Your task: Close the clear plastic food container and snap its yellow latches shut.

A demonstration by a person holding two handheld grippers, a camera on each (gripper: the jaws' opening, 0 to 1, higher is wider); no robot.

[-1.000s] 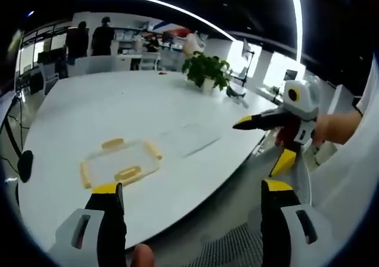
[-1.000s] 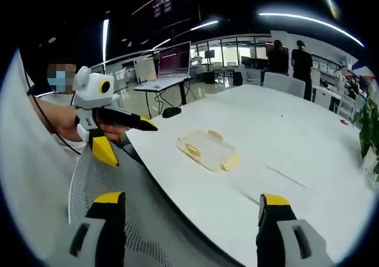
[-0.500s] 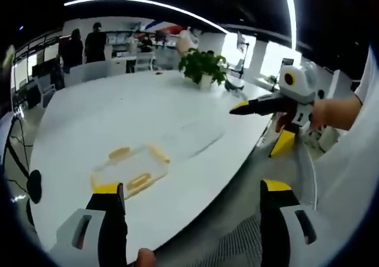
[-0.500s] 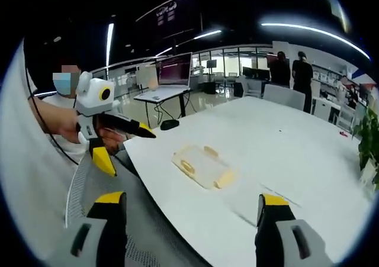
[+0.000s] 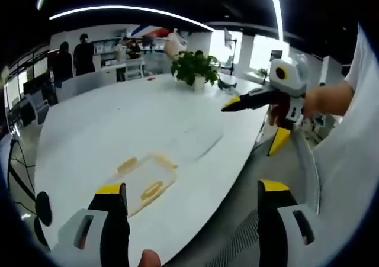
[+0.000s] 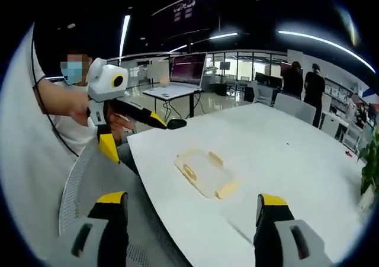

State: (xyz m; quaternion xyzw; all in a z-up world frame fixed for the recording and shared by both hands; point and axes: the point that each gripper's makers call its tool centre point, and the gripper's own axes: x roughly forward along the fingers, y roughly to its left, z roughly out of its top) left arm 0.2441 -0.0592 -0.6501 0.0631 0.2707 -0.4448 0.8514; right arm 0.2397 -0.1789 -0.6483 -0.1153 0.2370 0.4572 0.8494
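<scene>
In the left gripper view the left gripper [image 5: 186, 190] has its jaws spread wide, holding nothing, above the near edge of the white table [image 5: 118, 119]. The container [image 5: 144, 178] with yellow latches lies flat on the table just beyond its left jaw. The right gripper [image 6: 189, 202] is likewise wide open and empty; the container [image 6: 204, 172] lies ahead. A plant [image 5: 192, 70] stands at the far side.

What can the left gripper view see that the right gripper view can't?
The left gripper view has a leafy green plant in a white pot at the far side of the white table. The right gripper view has an open laptop on a side desk. Both share the clear plastic food container with yellow latches lying on the table.
</scene>
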